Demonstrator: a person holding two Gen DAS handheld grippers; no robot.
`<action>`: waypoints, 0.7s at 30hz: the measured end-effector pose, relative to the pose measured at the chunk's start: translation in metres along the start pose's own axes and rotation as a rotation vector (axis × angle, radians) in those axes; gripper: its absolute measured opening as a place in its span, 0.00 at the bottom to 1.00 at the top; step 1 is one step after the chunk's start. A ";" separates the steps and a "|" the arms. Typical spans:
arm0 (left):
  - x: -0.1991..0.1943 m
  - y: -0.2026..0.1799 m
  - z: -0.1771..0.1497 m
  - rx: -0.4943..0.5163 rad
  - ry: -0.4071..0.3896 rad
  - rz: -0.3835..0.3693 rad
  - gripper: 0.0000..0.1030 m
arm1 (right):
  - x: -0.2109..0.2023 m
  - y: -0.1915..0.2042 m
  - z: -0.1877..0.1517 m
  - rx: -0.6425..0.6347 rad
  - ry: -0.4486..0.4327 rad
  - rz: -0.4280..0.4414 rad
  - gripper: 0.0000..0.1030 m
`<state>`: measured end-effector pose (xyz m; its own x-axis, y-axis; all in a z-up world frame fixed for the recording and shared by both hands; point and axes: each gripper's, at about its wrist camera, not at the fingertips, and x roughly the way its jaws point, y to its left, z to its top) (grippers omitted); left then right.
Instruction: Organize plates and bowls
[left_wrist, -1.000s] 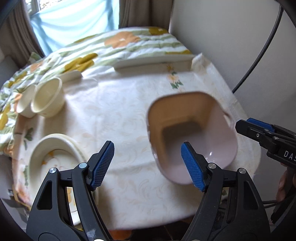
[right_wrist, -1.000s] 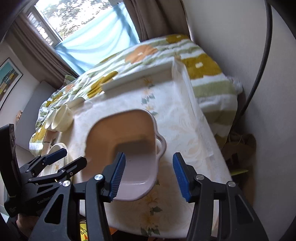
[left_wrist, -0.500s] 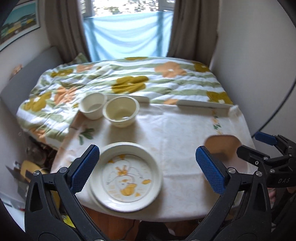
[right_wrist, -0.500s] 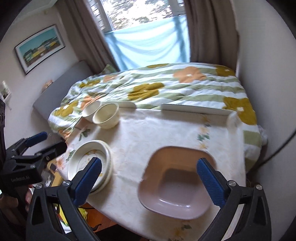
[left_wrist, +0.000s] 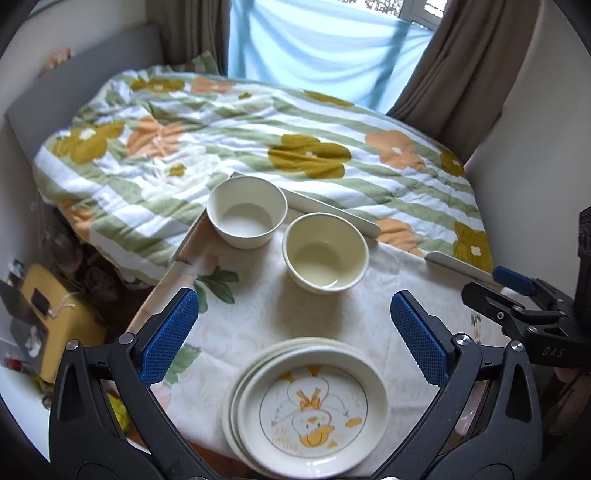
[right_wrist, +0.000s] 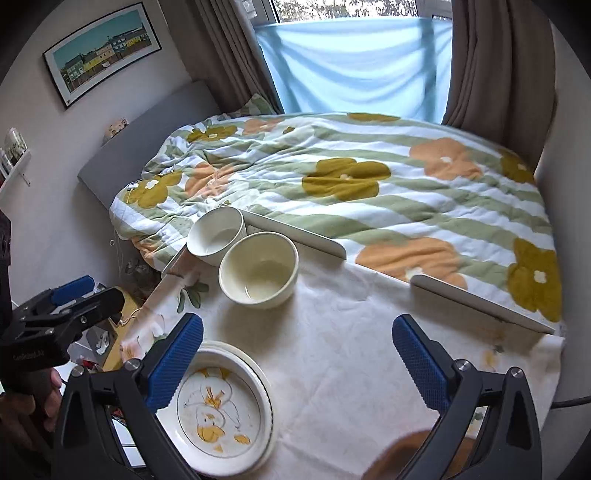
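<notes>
A stack of cream plates (left_wrist: 314, 406), the top one painted with a duck, lies at the near edge of the table. Behind it stand a white bowl (left_wrist: 246, 216) and a cream bowl (left_wrist: 325, 253), side by side and empty. My left gripper (left_wrist: 291, 325) hangs open above the cloth between plates and bowls, holding nothing. My right gripper (right_wrist: 297, 339) is also wide open and empty, to the right of the plates (right_wrist: 221, 410), with the cream bowl (right_wrist: 258, 269) and white bowl (right_wrist: 216, 236) ahead of it. A corner of the pink square dish (right_wrist: 402, 454) shows at the bottom edge.
The table (right_wrist: 351, 350) wears a pale flowered cloth. White boards (right_wrist: 295, 236) stand along its far edge, and a bed with a flowered quilt (right_wrist: 351, 177) lies behind. A yellow box (left_wrist: 55, 317) sits on the floor at left. A wall rises on the right.
Both grippers opened wide and let go of the pink square dish. Both swung left and rolled level, so the plates and bowls now fill the views and the dish has slipped to the edge.
</notes>
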<state>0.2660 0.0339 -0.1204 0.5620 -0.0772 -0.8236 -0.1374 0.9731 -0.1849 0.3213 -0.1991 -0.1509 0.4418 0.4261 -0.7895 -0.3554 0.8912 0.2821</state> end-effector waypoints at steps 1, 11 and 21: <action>0.013 0.006 0.006 -0.015 0.025 -0.016 1.00 | 0.013 -0.001 0.006 0.014 0.024 -0.001 0.99; 0.135 0.029 0.024 -0.057 0.251 -0.094 0.71 | 0.118 -0.006 0.027 0.112 0.215 0.012 0.68; 0.184 0.027 0.030 -0.025 0.332 -0.092 0.42 | 0.162 -0.008 0.036 0.140 0.273 0.027 0.46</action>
<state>0.3904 0.0525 -0.2612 0.2775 -0.2344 -0.9317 -0.1212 0.9535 -0.2759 0.4256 -0.1311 -0.2615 0.1892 0.4094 -0.8925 -0.2383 0.9009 0.3627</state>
